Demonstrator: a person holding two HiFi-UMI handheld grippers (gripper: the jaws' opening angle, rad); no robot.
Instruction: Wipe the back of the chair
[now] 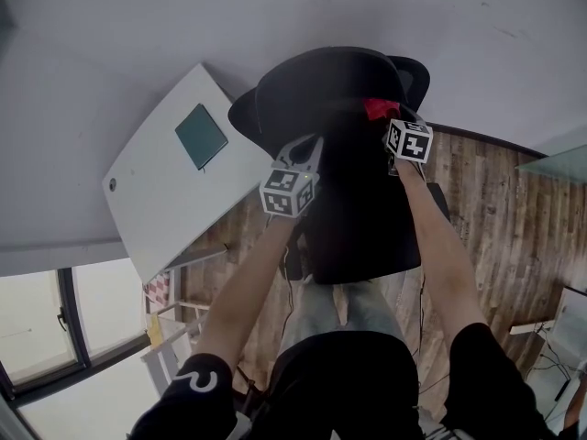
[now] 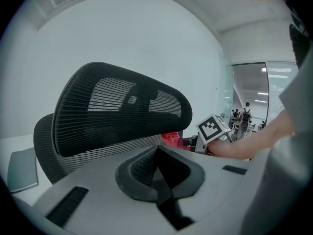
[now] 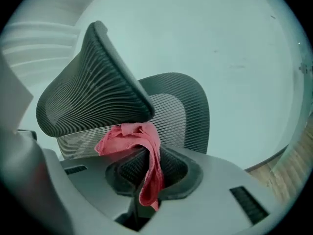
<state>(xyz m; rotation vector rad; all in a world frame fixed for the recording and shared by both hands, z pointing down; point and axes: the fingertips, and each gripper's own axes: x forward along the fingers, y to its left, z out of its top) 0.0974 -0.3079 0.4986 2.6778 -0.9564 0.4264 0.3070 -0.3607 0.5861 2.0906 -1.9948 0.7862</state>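
Observation:
A black mesh office chair fills the middle of the head view, its headrest (image 1: 326, 81) uppermost and the backrest (image 1: 362, 209) below it. My right gripper (image 1: 387, 115) is shut on a red cloth (image 1: 378, 108), which is pressed to the chair just under the headrest. In the right gripper view the cloth (image 3: 146, 153) hangs out of the shut jaws against the backrest mesh (image 3: 183, 111), under the headrest (image 3: 93, 99). My left gripper (image 1: 310, 147) is at the left side of the backrest, beneath the headrest (image 2: 117, 106). Its jaws are shut with nothing between them.
A white table (image 1: 165, 200) with a teal pad (image 1: 201, 135) stands left of the chair, against a pale wall. Wooden floor (image 1: 495, 209) lies to the right, with a glass partition (image 1: 559, 163) at the far right. A window (image 1: 46, 319) is at lower left.

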